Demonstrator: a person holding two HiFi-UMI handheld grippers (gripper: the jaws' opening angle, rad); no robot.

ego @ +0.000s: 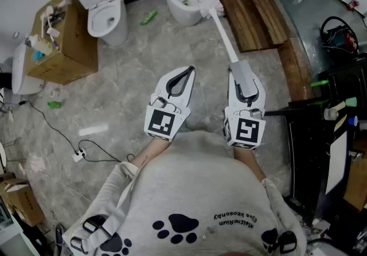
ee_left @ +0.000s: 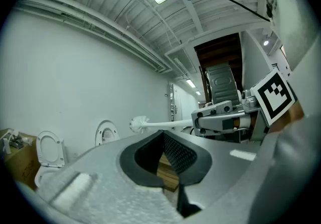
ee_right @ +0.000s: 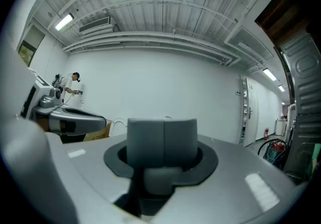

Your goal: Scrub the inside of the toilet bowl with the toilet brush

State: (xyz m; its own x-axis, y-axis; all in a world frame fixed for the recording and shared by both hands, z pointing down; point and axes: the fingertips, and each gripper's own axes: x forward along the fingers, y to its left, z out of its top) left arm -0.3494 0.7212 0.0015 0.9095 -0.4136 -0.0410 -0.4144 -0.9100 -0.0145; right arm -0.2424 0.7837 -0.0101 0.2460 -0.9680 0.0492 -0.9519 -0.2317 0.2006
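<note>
Right gripper view has my right gripper [ee_right: 162, 140] clenched, pads pressed together; from the head view it grips the toilet brush [ego: 221, 28] by its white handle. The bristle head [ego: 211, 3] sits at the toilet bowl's [ego: 184, 15] right rim, not down inside. My left gripper [ego: 191, 69], nearer me than the bowl, is pinched closed on nothing. Right of the bowl lies a wooden platform [ego: 258, 11]; left of it, a second toilet [ego: 109, 16] and a cardboard box [ego: 63, 42].
</note>
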